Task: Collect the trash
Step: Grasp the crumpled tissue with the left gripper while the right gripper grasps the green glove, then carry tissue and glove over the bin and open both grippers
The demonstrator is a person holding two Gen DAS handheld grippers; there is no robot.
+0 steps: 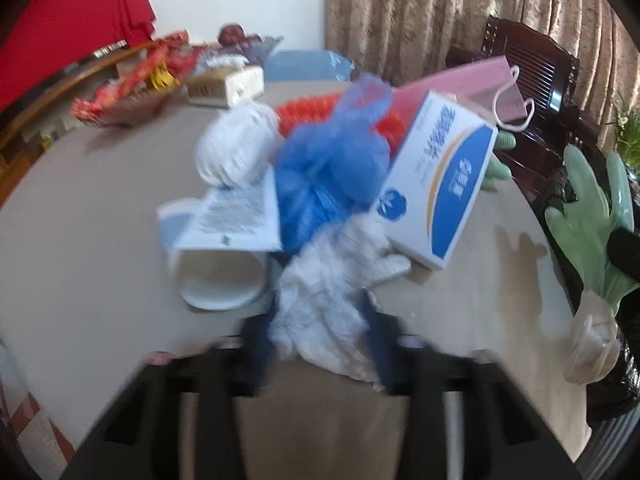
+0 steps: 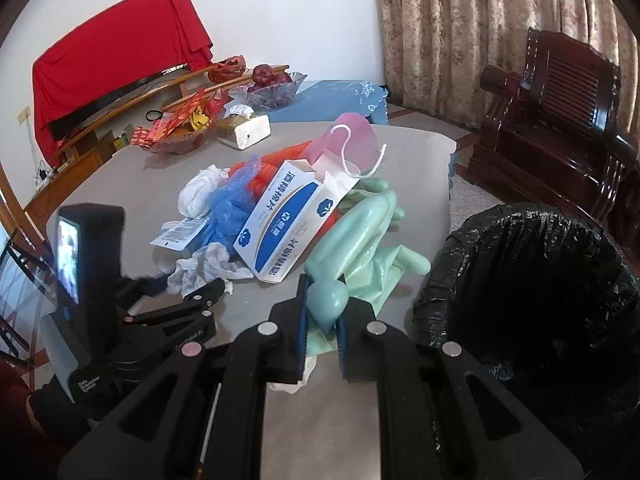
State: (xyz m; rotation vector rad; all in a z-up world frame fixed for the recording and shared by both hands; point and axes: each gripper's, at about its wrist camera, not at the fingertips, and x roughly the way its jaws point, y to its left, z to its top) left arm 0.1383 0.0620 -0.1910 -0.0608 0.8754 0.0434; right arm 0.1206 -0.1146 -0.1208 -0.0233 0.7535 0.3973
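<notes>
While the left wrist view is blurring, the left tongs (image 1: 320, 344) are pinching a white tissue (image 1: 324, 312) at the near edge of the trash pile on the tabletop (image 1: 80, 240), jaws nearly shut on it. From the right wrist view, the right tongs (image 2: 322, 332) are gripping a green glove (image 2: 332, 296), nearly closed, just beside the black-lined bin (image 2: 540, 292). Both pickups look made; next, each piece probably needs lifting clear and carrying over the bin's rim before release.
</notes>
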